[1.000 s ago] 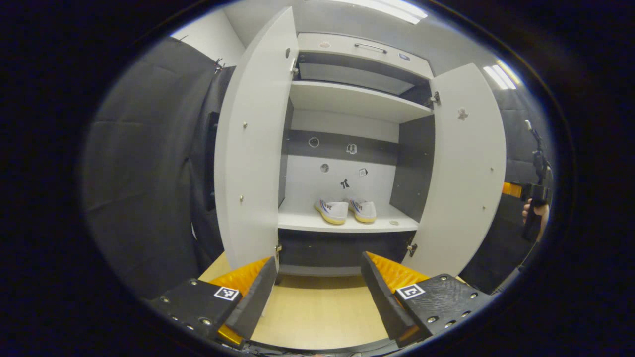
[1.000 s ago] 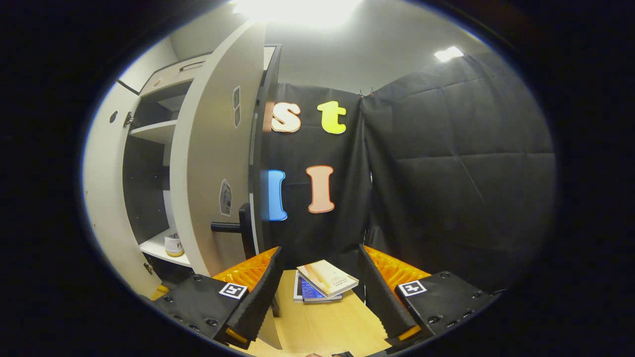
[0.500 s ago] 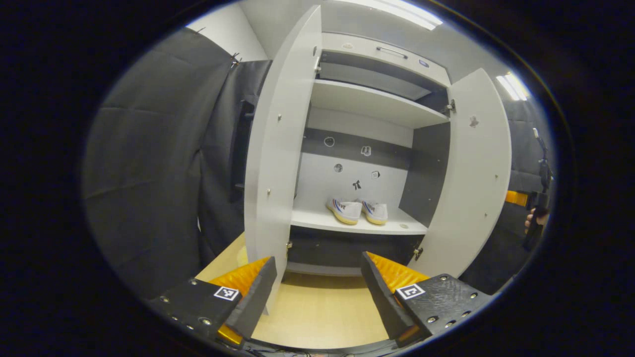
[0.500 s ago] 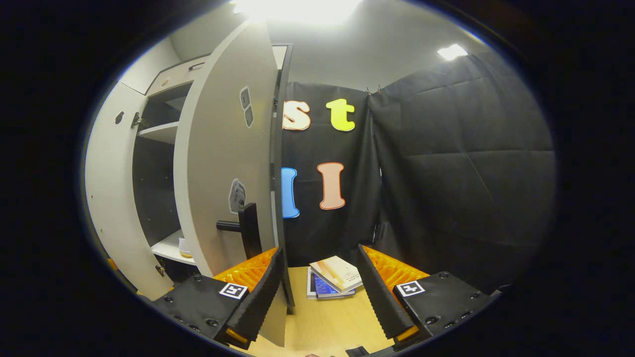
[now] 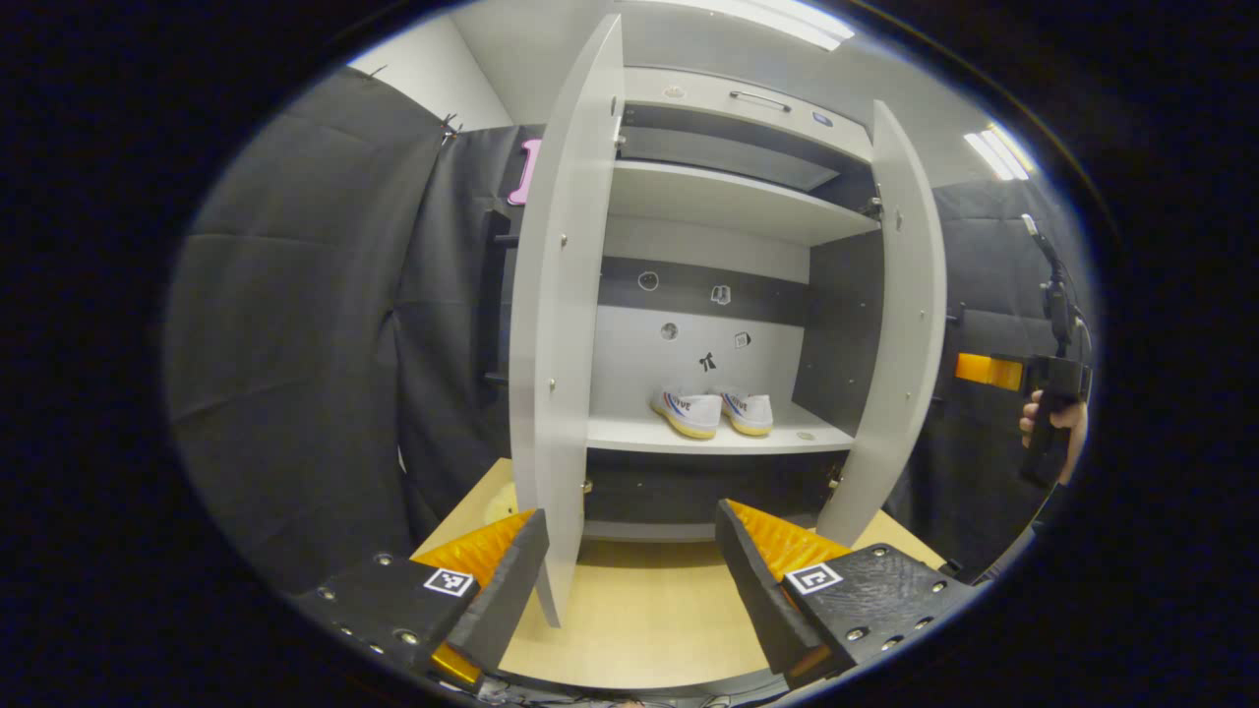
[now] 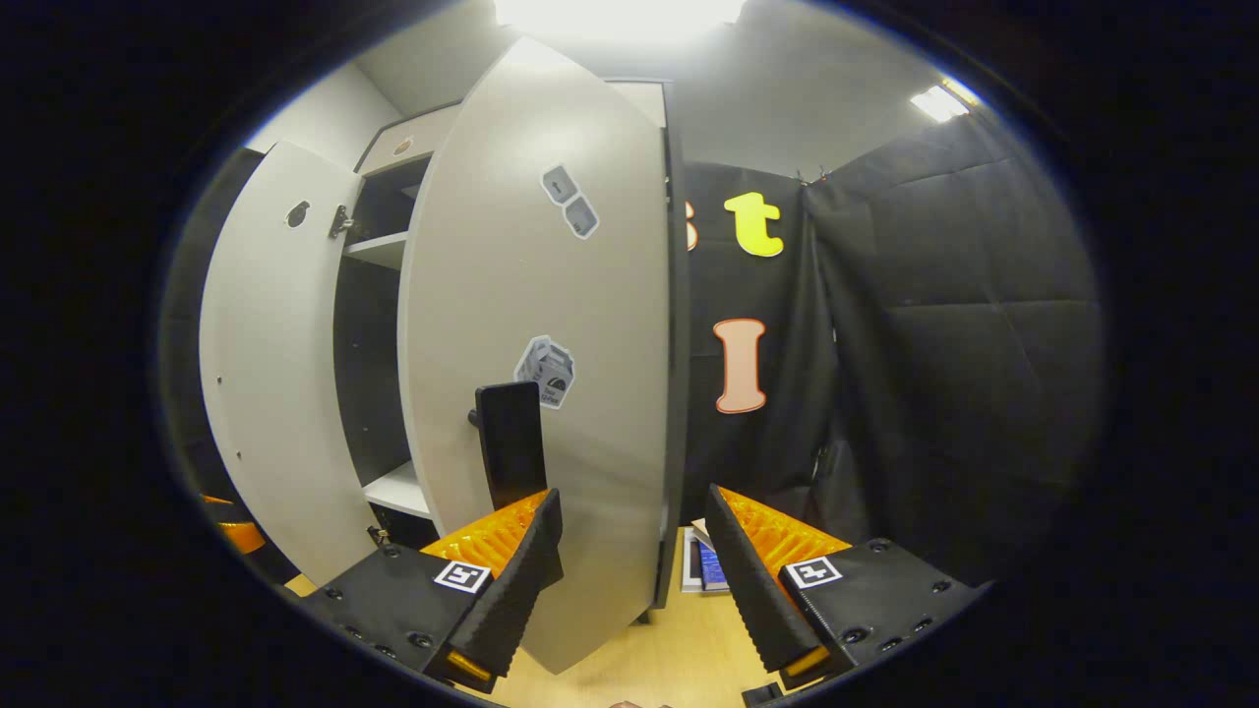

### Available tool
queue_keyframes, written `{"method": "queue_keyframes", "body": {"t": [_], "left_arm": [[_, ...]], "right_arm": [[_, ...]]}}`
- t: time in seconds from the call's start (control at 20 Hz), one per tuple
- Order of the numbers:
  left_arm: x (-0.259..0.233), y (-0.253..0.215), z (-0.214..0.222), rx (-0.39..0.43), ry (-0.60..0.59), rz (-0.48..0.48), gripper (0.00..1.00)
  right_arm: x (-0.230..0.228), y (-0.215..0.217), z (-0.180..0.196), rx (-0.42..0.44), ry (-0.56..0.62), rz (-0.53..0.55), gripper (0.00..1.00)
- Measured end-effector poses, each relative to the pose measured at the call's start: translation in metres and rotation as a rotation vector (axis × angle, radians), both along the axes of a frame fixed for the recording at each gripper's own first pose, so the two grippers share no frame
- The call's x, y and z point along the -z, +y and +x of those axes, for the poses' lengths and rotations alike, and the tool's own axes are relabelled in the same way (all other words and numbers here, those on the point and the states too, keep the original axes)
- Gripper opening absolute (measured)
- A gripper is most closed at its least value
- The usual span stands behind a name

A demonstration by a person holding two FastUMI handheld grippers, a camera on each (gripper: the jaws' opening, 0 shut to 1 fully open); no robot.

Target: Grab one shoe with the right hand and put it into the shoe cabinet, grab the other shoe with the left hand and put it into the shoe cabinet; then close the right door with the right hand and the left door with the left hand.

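Note:
Two white shoes [image 5: 689, 413] [image 5: 749, 413] stand side by side on the lower shelf [image 5: 629, 436] of the white shoe cabinet [image 5: 728, 202]. In the left gripper view, the left door [image 5: 559, 374] stands out edge-on and the right door [image 5: 910, 324] is swung part way in. My left gripper [image 5: 629, 580] is open in front of the cabinet, well short of the left door. Far right, a hand holds the right gripper [image 5: 1023, 374]. In the right gripper view, my right gripper [image 6: 634, 580] is open against the right door's outer face [image 6: 551, 295], its left finger just below the black handle [image 6: 511, 457].
The cabinet stands on a light wooden floor [image 5: 639, 629]. Books [image 6: 710, 570] lie on the wood beside the cabinet's right side. An empty upper shelf [image 5: 728, 197] sits above. Black cloth walls close in on both sides. The left door's inner face [image 6: 275, 374] appears past the right door.
The right door has swung inward toward shut as my right gripper moved with it. My left gripper has shifted so the left door now looks edge-on.

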State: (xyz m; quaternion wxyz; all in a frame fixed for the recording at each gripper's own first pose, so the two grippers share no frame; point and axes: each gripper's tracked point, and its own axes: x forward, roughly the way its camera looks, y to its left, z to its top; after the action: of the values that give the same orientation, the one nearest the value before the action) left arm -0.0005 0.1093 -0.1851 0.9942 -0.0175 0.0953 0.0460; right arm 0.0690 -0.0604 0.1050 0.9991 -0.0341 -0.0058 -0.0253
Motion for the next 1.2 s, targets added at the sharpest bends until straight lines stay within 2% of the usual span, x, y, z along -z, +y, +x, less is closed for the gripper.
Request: {"method": "queue_keyframes", "body": {"t": [0.05, 0.1, 0.15, 0.35, 0.55, 0.6, 0.75, 0.95, 1.2], "left_arm": [[-0.001, 0.007, -0.004, -0.014, -0.001, 0.011, 0.98], [-0.004, 0.012, -0.007, -0.023, -0.007, 0.014, 0.99], [-0.007, 0.018, -0.014, -0.034, -0.014, 0.013, 0.99], [-0.020, 0.055, -0.035, -0.102, -0.050, 0.033, 0.99], [-0.032, 0.103, -0.053, -0.171, -0.079, 0.090, 0.98], [-0.035, 0.113, -0.054, -0.183, -0.085, 0.095, 0.98], [-0.052, 0.138, -0.052, -0.204, -0.122, 0.113, 0.99], [-0.080, 0.173, -0.040, -0.227, -0.160, 0.184, 0.98], [-0.104, 0.198, -0.007, -0.207, -0.182, 0.222, 0.97]], "right_arm": [[0.003, 0.013, 0.003, -0.035, 0.009, 0.008, 0.93], [0.006, 0.026, 0.007, -0.061, 0.015, 0.017, 0.89], [0.006, 0.036, 0.008, -0.075, 0.011, 0.017, 0.94], [0.000, 0.058, 0.011, -0.081, 0.022, 0.003, 0.97], [0.011, 0.074, 0.004, -0.092, 0.039, 0.064, 0.95], [0.013, 0.076, 0.001, -0.092, 0.037, 0.075, 0.97], [0.023, 0.069, -0.011, -0.058, 0.028, 0.061, 0.97], [0.039, 0.058, -0.026, -0.008, 0.036, 0.073, 0.97], [0.057, 0.049, -0.041, 0.041, 0.062, 0.075, 0.96]]}}
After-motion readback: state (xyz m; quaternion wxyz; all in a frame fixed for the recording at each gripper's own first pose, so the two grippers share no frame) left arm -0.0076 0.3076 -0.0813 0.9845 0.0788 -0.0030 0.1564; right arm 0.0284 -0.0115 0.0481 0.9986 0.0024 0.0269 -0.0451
